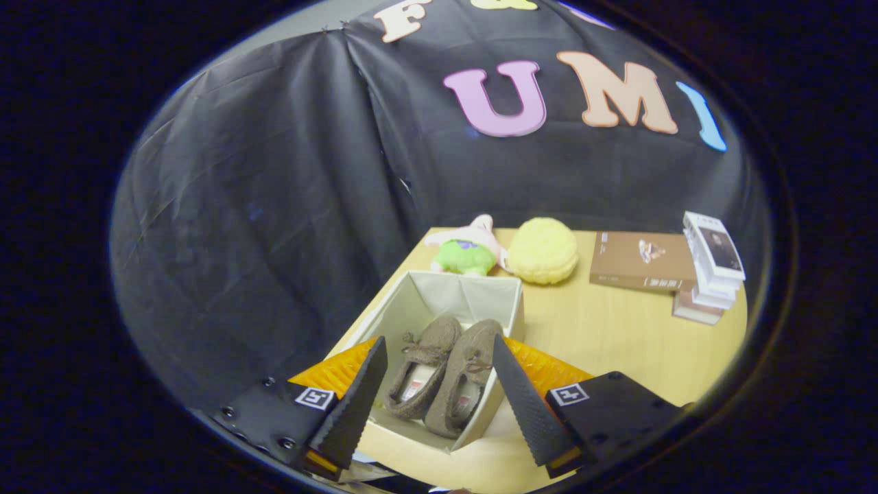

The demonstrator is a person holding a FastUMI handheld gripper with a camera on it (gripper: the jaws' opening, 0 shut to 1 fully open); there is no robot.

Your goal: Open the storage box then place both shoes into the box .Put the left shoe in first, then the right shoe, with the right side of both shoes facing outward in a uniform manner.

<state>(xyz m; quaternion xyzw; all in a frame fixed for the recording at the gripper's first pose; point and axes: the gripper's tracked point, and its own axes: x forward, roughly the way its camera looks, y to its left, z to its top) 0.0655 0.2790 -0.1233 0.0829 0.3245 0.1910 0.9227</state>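
No wording could be read anywhere. The brown book (641,259) near the tabletop's far right edge carried a small line of print on its cover, too small to make out. The same went for the stack of books (712,267) just beside it. Pale insole labels inside the two shoes (446,370) in the storage box (449,291) were blurred. The gripper (437,339), its fingers spread wide and holding nothing, bore two square black-and-white markers (315,398), signs rather than text.

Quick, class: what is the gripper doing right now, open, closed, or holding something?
Gripper: open, holding nothing; its fingers spread above the storage box, both shoes seen between them.
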